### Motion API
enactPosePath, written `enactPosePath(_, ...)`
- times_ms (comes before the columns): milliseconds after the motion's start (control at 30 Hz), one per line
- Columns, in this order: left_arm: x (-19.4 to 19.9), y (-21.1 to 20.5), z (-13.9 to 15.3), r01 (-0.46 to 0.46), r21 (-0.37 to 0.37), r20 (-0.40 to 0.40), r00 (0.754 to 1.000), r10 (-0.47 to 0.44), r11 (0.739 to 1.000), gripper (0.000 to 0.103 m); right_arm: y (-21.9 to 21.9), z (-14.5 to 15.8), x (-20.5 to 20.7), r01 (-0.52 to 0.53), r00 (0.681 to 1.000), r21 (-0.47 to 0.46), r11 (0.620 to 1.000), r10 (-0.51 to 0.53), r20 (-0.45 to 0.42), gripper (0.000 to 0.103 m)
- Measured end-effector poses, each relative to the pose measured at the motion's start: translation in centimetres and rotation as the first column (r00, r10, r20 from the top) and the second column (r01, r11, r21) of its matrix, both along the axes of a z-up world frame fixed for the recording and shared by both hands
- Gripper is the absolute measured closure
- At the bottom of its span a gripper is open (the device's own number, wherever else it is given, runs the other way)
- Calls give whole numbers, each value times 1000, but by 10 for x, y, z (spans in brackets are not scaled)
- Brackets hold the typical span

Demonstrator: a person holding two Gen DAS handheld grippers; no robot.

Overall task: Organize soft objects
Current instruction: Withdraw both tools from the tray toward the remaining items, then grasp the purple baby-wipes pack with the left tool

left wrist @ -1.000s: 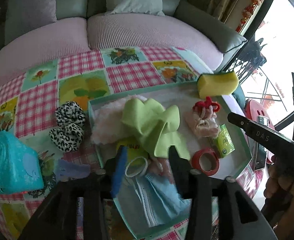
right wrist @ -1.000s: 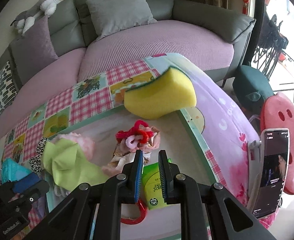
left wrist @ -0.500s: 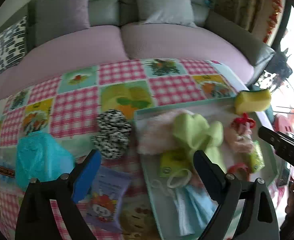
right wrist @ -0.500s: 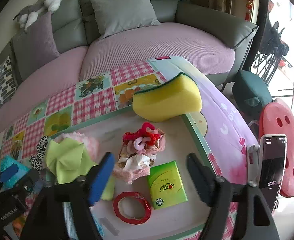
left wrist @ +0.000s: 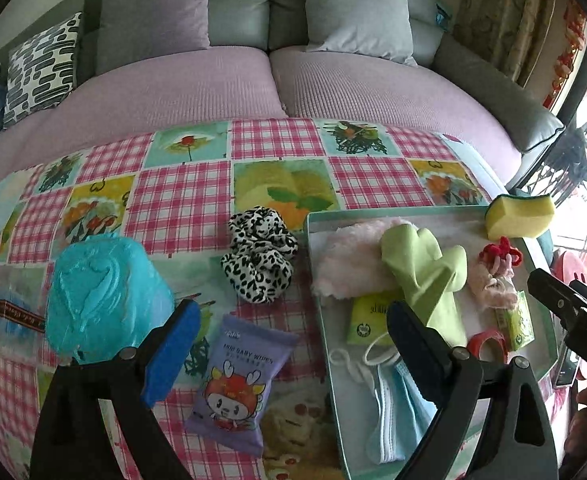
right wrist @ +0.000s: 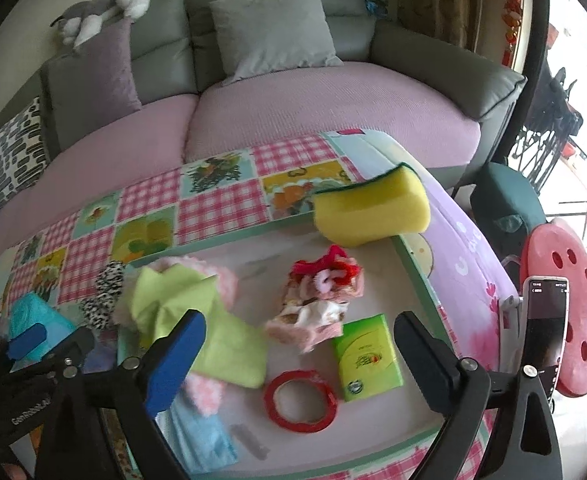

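My left gripper [left wrist: 293,320] is open and empty above the tablecloth, over a purple baby wipes pack [left wrist: 241,380] and near a leopard scrunchie [left wrist: 259,264]. A blue pack [left wrist: 101,296] lies to its left. The mint tray [left wrist: 313,240] holds a green cloth [left wrist: 425,264], pink fluff [left wrist: 345,260] and face masks [left wrist: 393,412]. My right gripper [right wrist: 299,326] hangs over the tray [right wrist: 233,236], its jaws opening with nothing between them. Below it lie a pink and red scrunchie bundle [right wrist: 321,296], a green tissue pack [right wrist: 367,356] and red tape [right wrist: 301,402].
A yellow sponge [right wrist: 371,212] rests on the tray's far right corner. A pink sofa [left wrist: 273,88] with cushions runs behind the table. A phone on a stand [right wrist: 543,336] and a red stool [right wrist: 573,312] stand off the table's right edge.
Both grippers went from nearly shut to wide open. The left one swung left from over the tray's masks to the tablecloth beside it. The right one drew back from the tissue pack.
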State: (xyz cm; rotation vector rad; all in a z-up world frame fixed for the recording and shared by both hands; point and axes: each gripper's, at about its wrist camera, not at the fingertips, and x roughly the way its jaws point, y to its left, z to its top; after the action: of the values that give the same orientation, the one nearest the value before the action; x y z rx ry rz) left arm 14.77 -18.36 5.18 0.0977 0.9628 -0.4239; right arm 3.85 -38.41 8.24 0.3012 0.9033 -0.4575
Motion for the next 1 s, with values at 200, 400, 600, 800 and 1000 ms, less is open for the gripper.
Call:
enactPosePath(200,-7,15,0,-19,-15,-10,1000,19,1000,9,21,-1,-4,-57,998,20,998,57,16,6)
enactPosePath(400,-5,32,-16,-50,8,-92,994,50,999,9,40,-8,10,-125,992,48,991,125,14,6)
enactPosePath(600,-8,38,-45,-42,48,-168,985,50,998,10,57,-14,21,-187,982,63,980,187,7,6)
enactPosePath(800,-5,44,-68,-53,81,-229,971,71,995,28,73,-16,29,-249,969,71,966,249,9,6)
enactPosePath(1000,-4,48,-72,-48,103,-212,975,70,993,46,86,-16,35,-286,958,60,956,286,4,6)
